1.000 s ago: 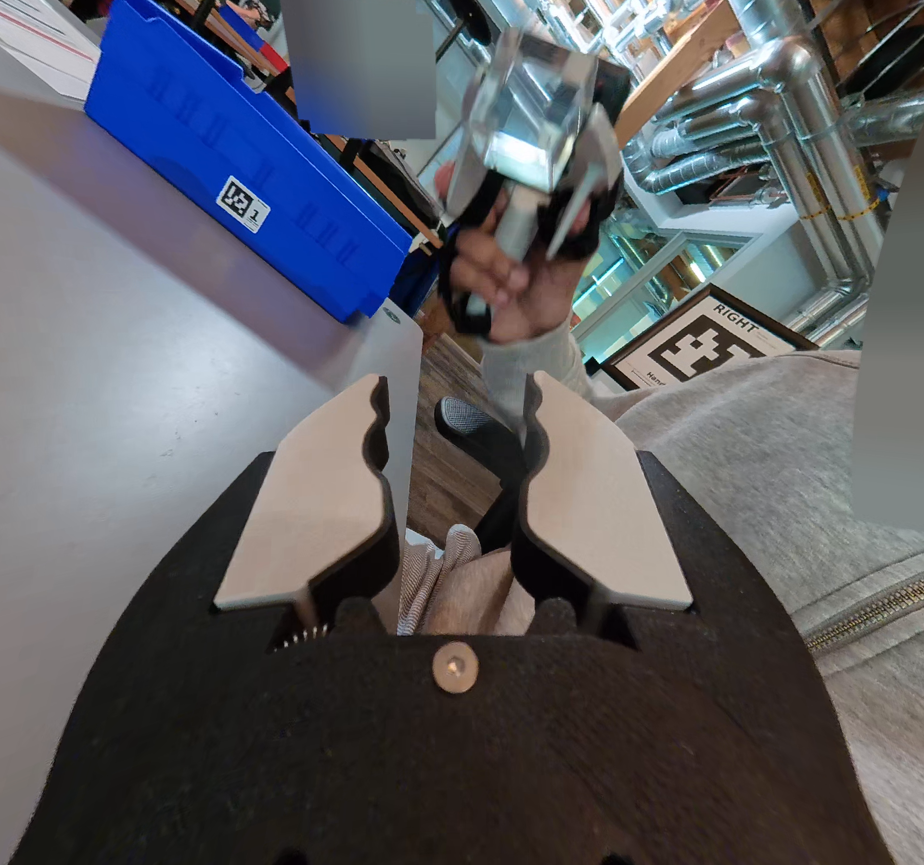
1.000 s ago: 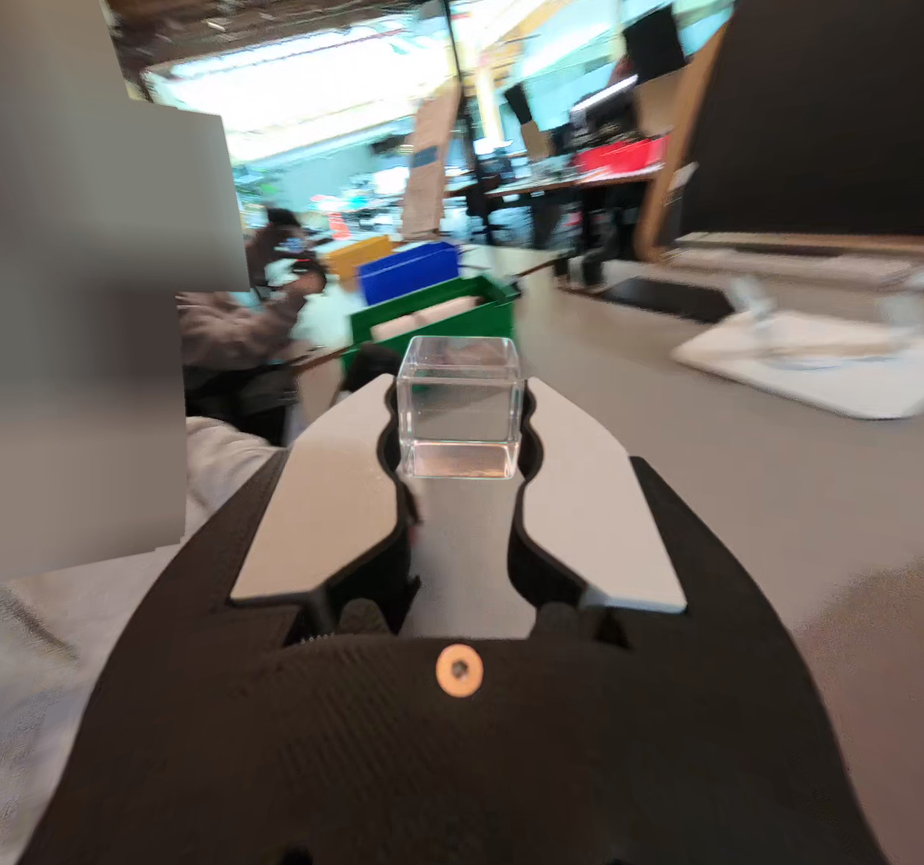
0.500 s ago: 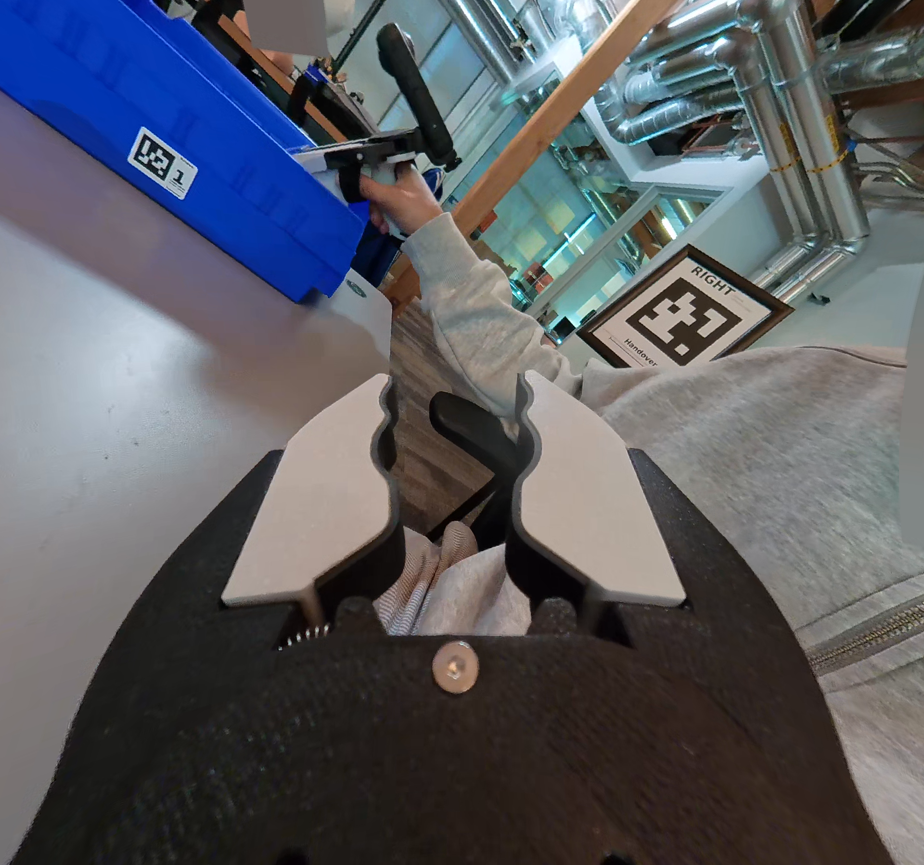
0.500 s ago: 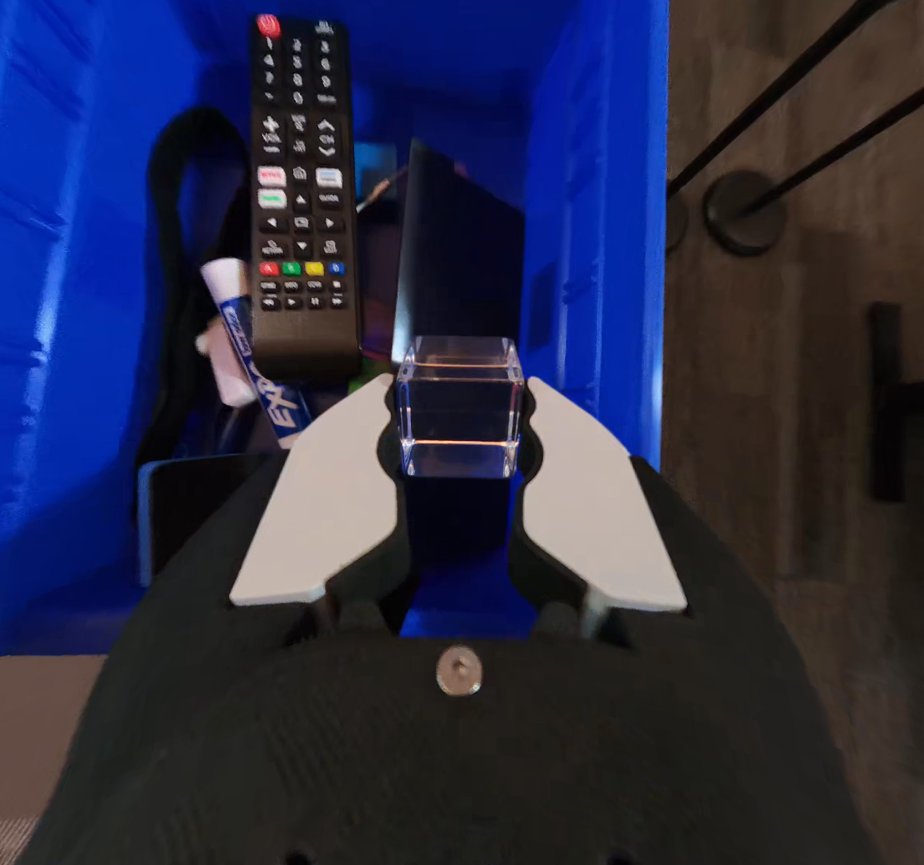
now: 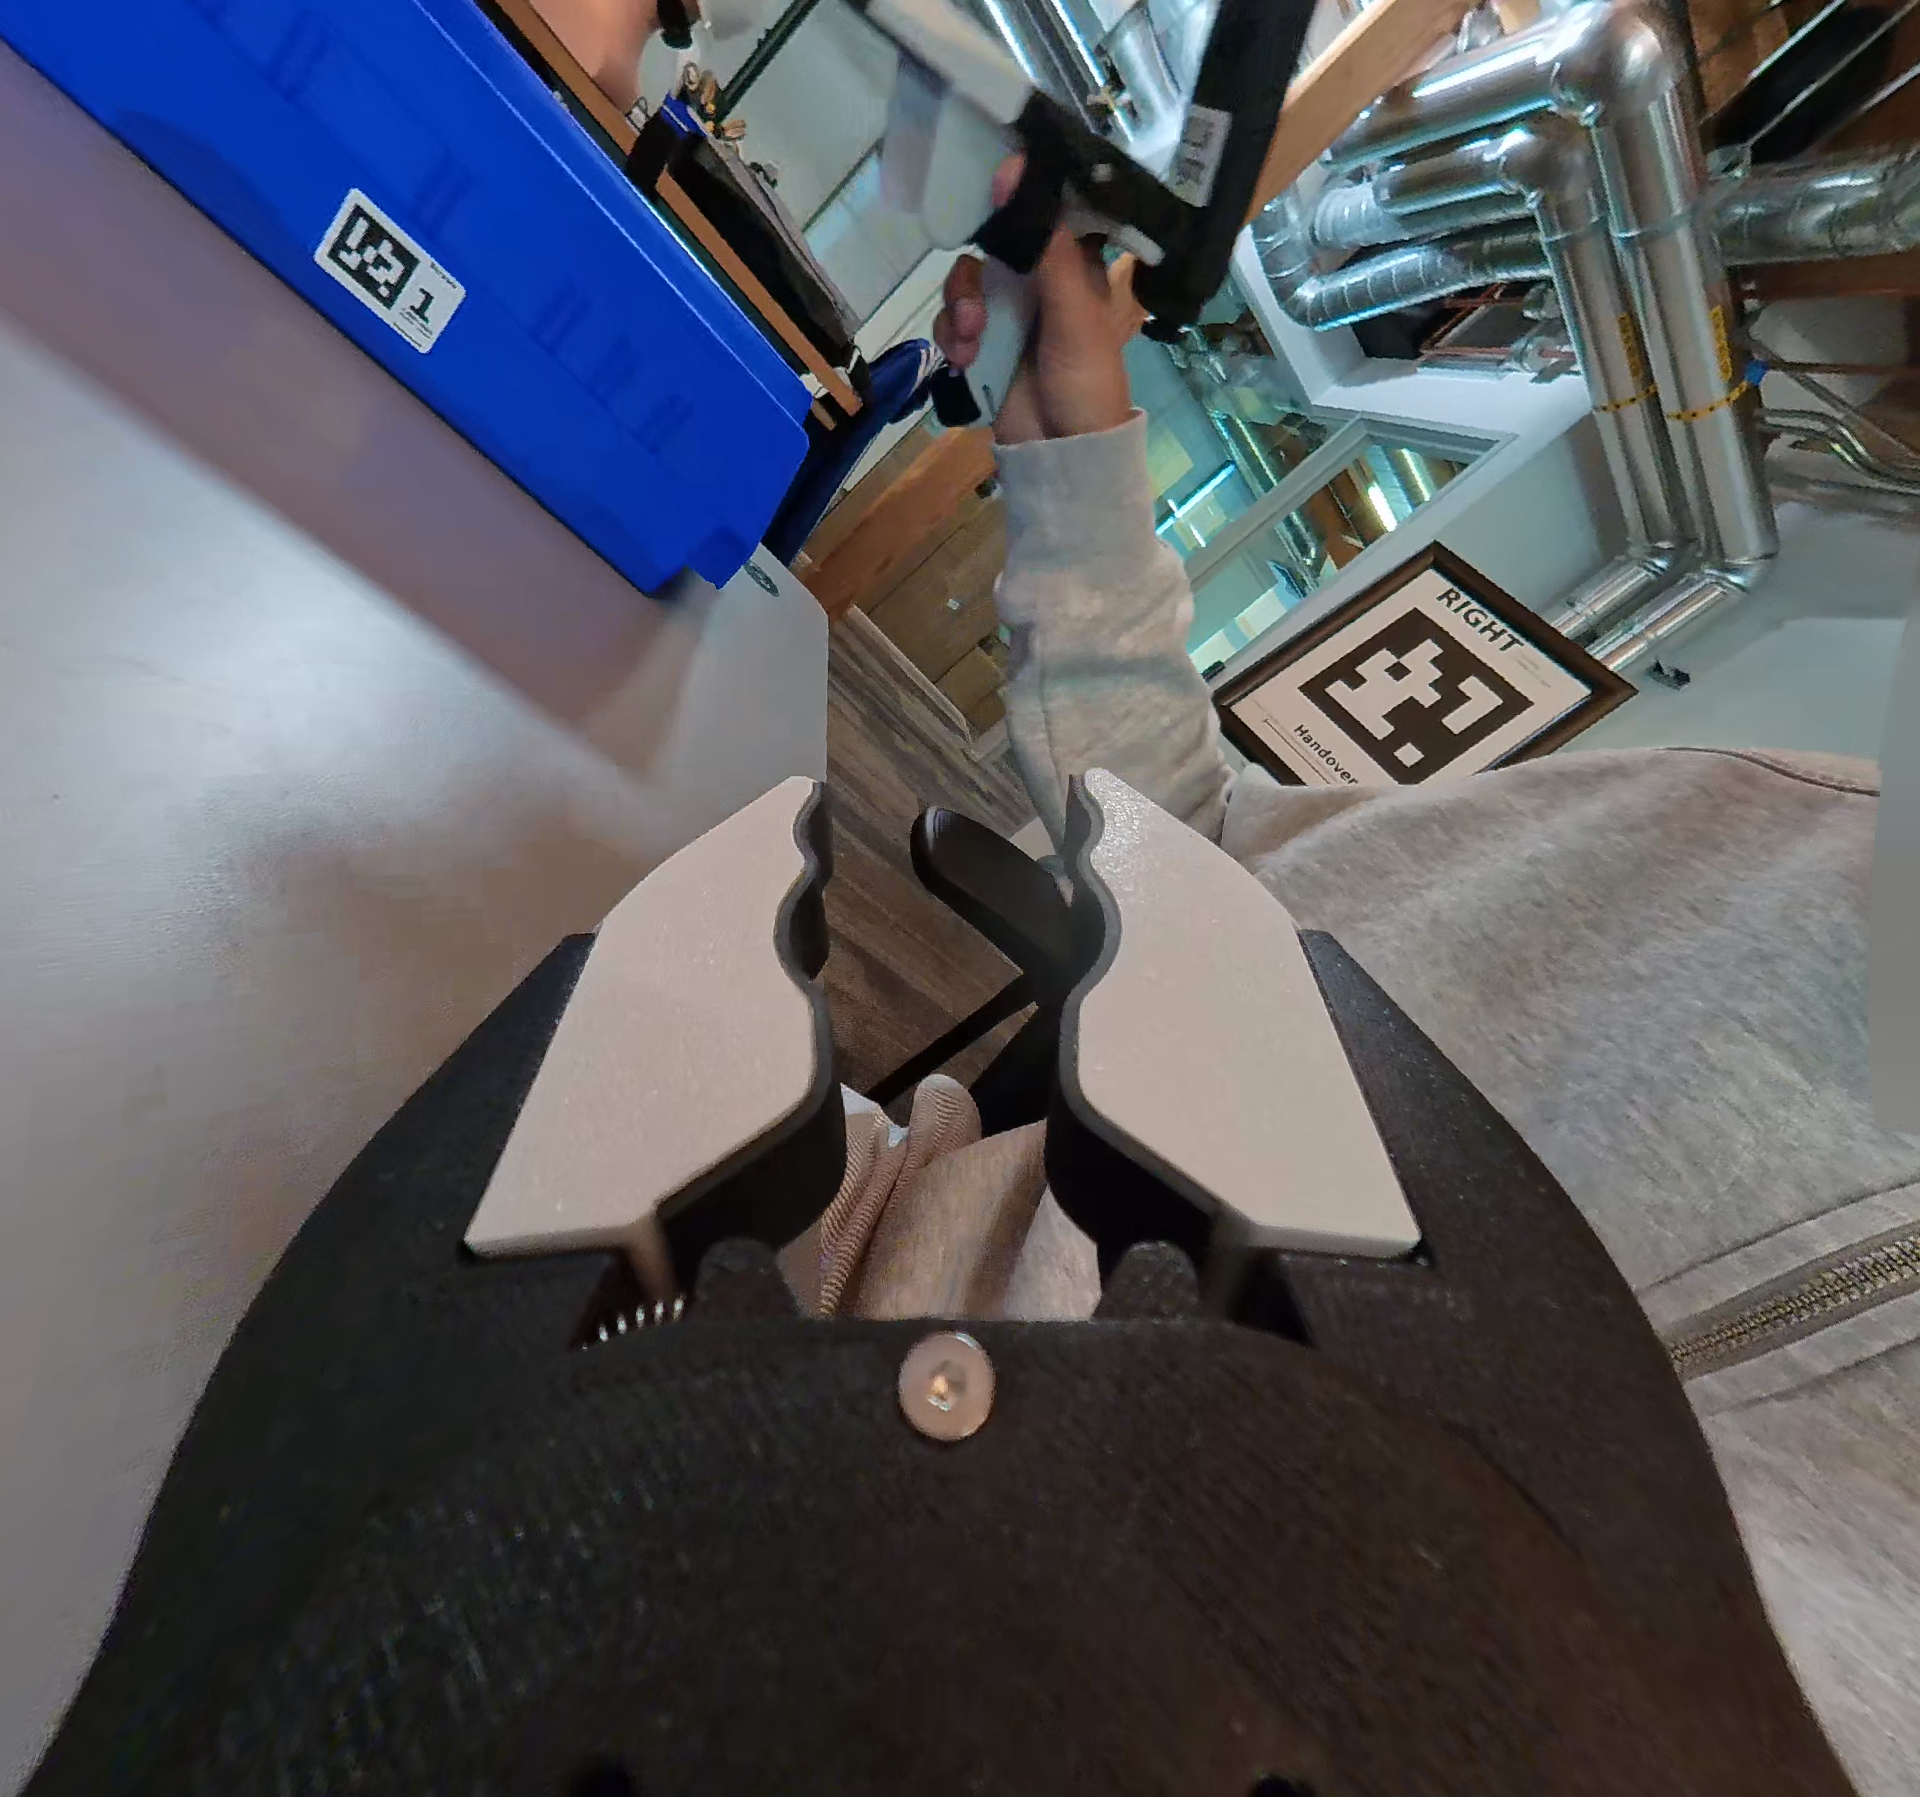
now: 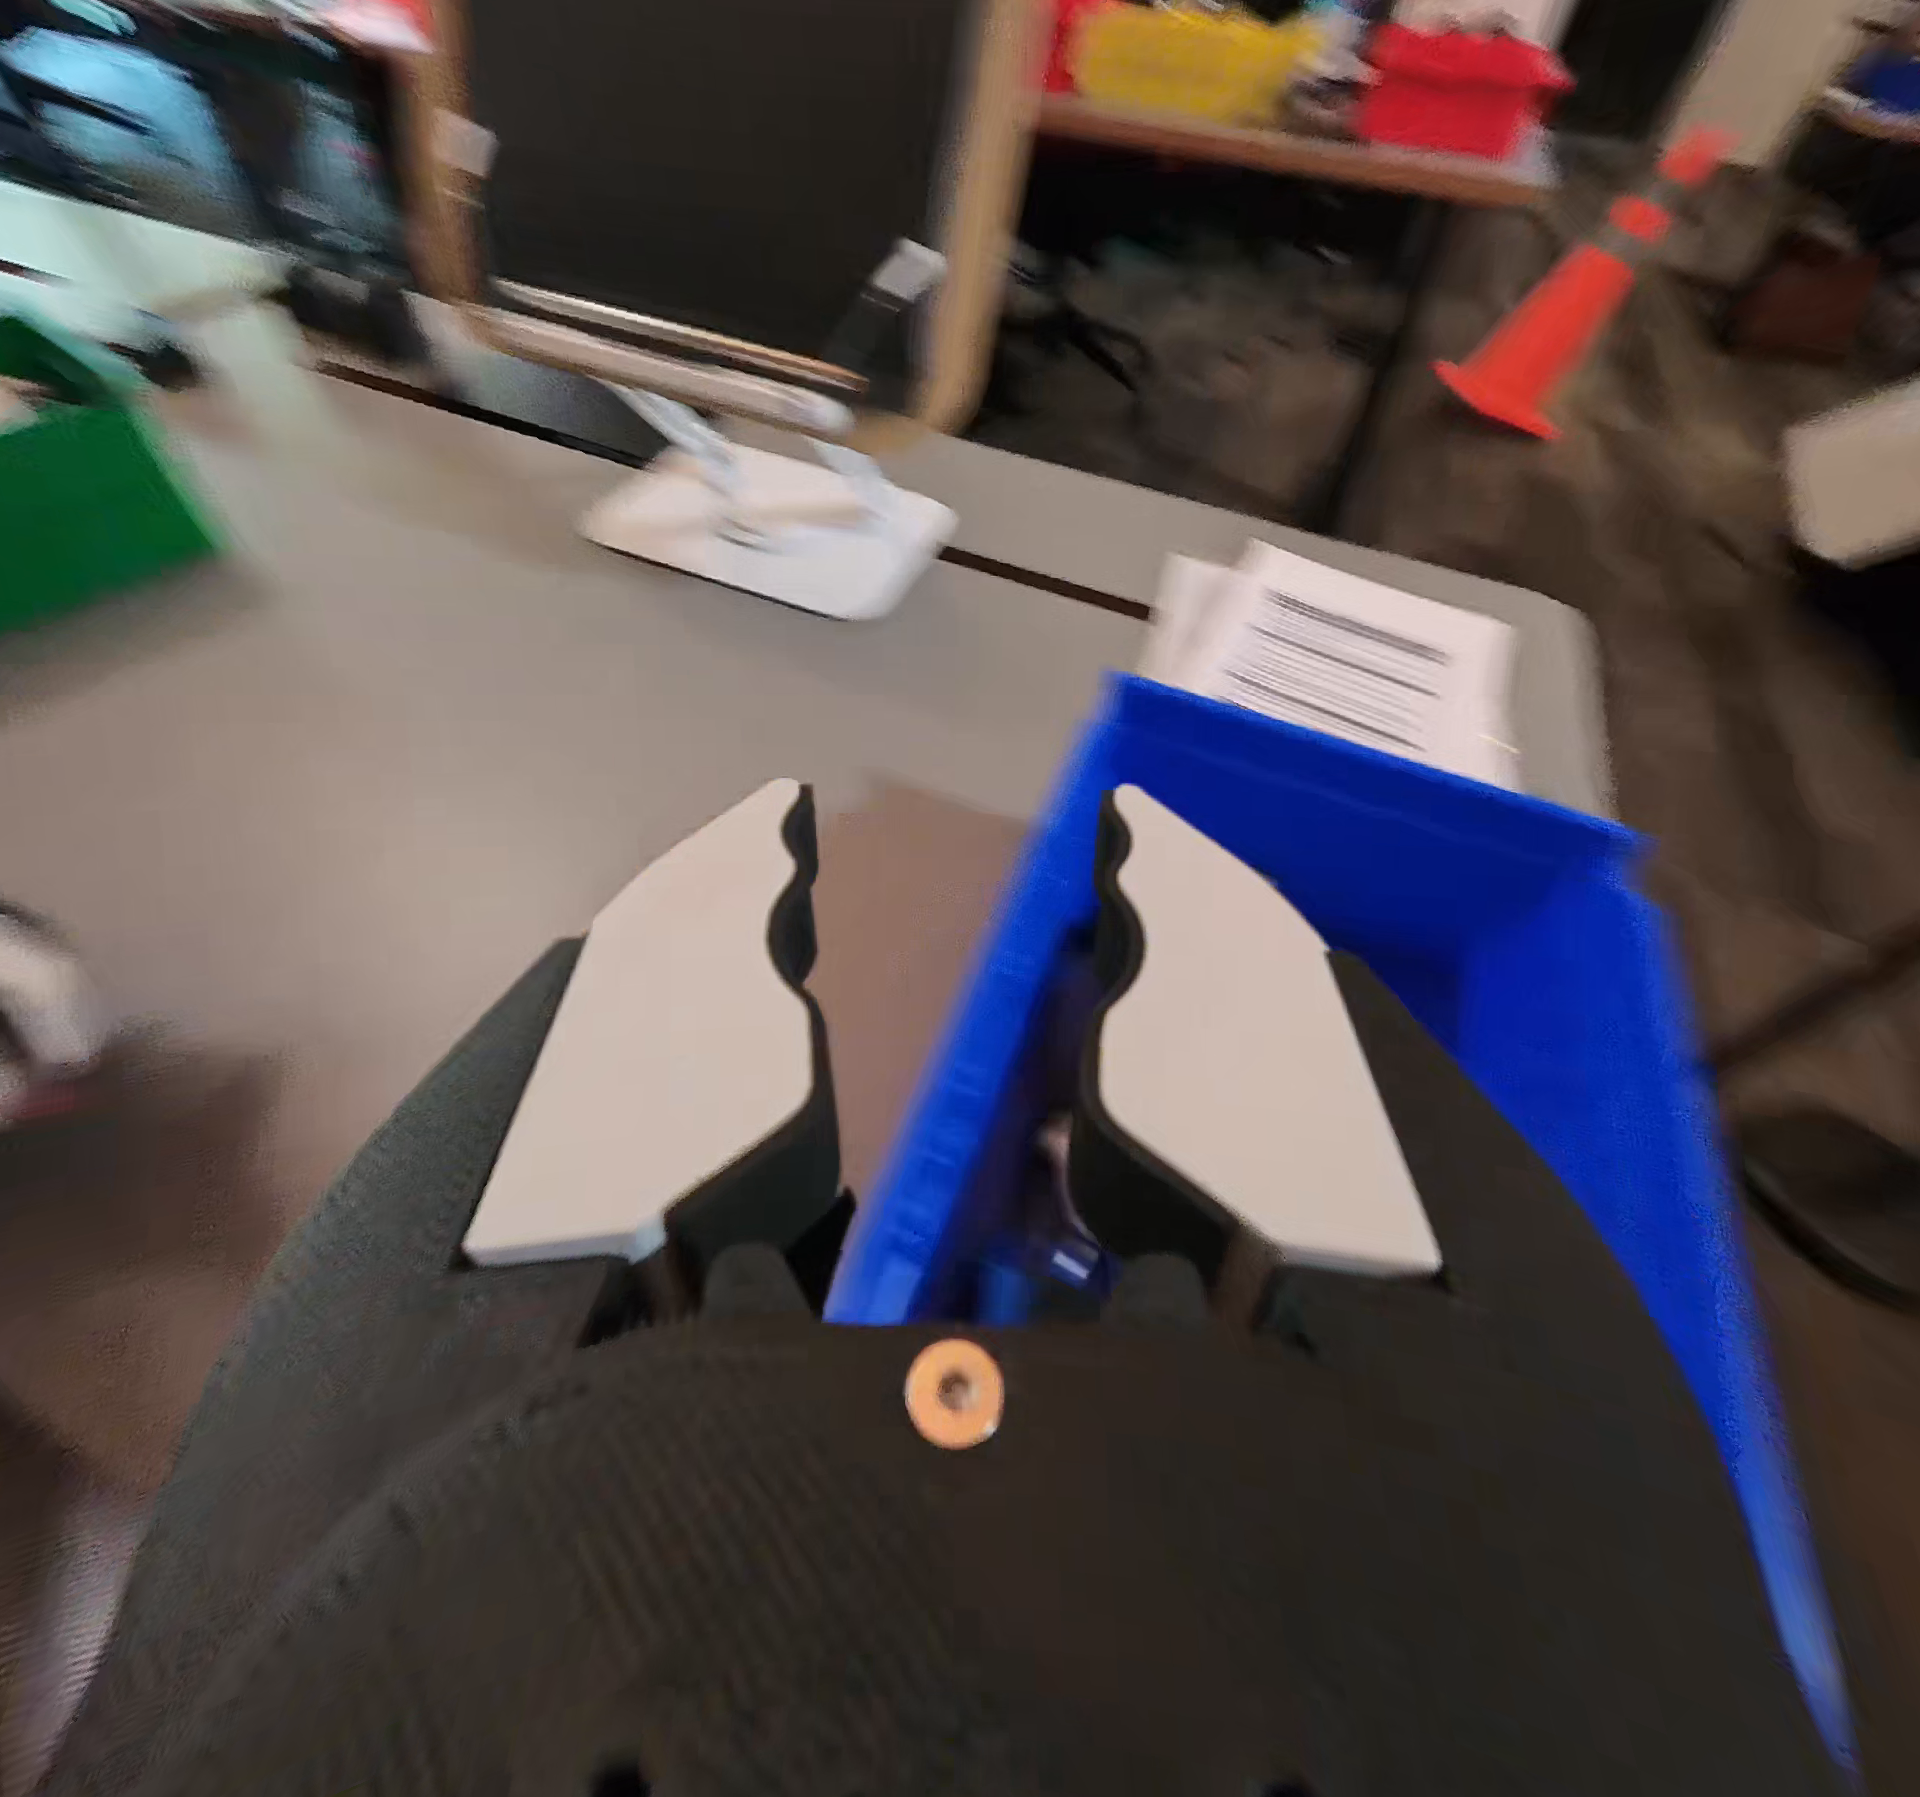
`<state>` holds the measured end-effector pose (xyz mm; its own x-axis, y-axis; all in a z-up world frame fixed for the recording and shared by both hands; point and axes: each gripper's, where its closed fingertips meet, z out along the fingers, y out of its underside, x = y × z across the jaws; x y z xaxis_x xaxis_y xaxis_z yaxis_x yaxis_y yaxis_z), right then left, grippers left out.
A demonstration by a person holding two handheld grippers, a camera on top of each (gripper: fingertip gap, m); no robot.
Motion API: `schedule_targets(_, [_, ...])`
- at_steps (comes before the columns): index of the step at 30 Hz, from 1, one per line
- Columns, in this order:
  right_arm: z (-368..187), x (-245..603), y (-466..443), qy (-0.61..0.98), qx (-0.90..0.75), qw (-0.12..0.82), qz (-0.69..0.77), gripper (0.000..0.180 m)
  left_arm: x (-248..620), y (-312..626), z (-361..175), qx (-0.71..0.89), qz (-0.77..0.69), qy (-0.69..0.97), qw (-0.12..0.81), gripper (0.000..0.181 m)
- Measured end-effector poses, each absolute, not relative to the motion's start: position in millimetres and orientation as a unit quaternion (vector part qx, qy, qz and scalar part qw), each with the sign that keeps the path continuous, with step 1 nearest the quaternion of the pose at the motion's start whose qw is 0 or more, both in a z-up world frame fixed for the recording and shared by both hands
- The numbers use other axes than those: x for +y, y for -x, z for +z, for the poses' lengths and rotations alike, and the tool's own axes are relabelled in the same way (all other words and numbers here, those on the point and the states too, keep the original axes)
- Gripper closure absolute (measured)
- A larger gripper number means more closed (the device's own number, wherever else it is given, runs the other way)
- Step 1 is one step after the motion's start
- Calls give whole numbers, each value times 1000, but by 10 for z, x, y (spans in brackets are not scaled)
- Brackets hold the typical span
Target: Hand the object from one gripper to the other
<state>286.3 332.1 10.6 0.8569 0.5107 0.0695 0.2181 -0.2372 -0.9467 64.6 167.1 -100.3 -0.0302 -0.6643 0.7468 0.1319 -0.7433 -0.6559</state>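
Observation:
No clear cube shows in either view. My left gripper point(image 5: 945, 802) is open and empty, low beside the grey table point(image 5: 208, 812), pointing at a black chair part point(image 5: 997, 895) and the person's lap. My right gripper point(image 6: 956, 807) is open and empty, above the near wall of the blue bin point(image 6: 1455, 916); this view is blurred. In the left wrist view the right gripper point(image 5: 894, 85) is held up in a hand, above and past the end of the blue bin point(image 5: 499, 220).
On the table point(image 6: 416, 708) are a white stand base point(image 6: 769, 532), printed papers point(image 6: 1340, 656) behind the bin and a green bin point(image 6: 83, 490) at the left. An orange cone point(image 6: 1538, 334) stands on the floor. A framed marker sign point(image 5: 1423, 687) leans near the grey sweatshirt point(image 5: 1558, 968). My hands' fingertips stand some 30 cm from each other.
Half a second ago my right gripper held the clear cube over the blue bin's inside. Now its jaws are wider and empty, and it has swung up and away. The left gripper has barely moved.

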Motion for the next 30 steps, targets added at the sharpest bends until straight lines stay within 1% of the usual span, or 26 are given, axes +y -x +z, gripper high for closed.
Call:
schedule_targets(2, [117,3065,-2242,739,-275,575,219,130,1672,-647,-1015,211,-685,634,289,139])
schedule_targets(4, [-80,2779,-1667,713,-300,552,312,134,1670,-647,-1015,218,-679,636,294,139])
schedule_targets(7, [-640,2460,-1075,696,-318,503,402,141,1663,-625,-1011,245,-658,639,315,140])
schedule_targets(10, [-1198,2361,-801,717,-343,430,428,145,1695,-577,-1006,272,-626,644,346,143])
schedule_targets(11, [-1252,2357,-752,721,-342,409,444,145,1712,-555,-997,279,-616,645,356,148])
schedule_targets(12, [-1242,2378,-725,719,-336,403,456,145,1722,-522,-997,291,-604,646,366,172])
schedule_targets(13, [-1209,2414,-716,715,-330,407,462,145,1762,-479,-1013,297,-583,654,379,181])
schedule_targets(15, [-1191,2455,-723,712,-333,414,459,146,1868,-370,-968,295,-551,664,410,181])
schedule_targets(17, [-1257,2455,-723,716,-344,411,448,147,1978,-209,-811,285,-533,661,444,181])
schedule_targets(20, [-1323,2395,-645,716,-349,388,464,148,2246,250,-525,262,-459,669,523,181])
schedule_targets(24, [-1280,2320,-544,705,-359,377,482,148,2463,1281,-177,184,-312,685,632,181])
schedule_targets(28, [-1312,2271,-498,701,-389,373,467,148,2224,2455,-210,58,-124,699,702,181])
schedule_targets(29, [-1326,2265,-489,701,-394,371,466,149,2101,2734,-269,26,-67,700,711,176])
schedule_targets(30, [-1340,2270,-483,703,-394,369,463,150,1969,3002,-352,-6,-5,704,710,163])
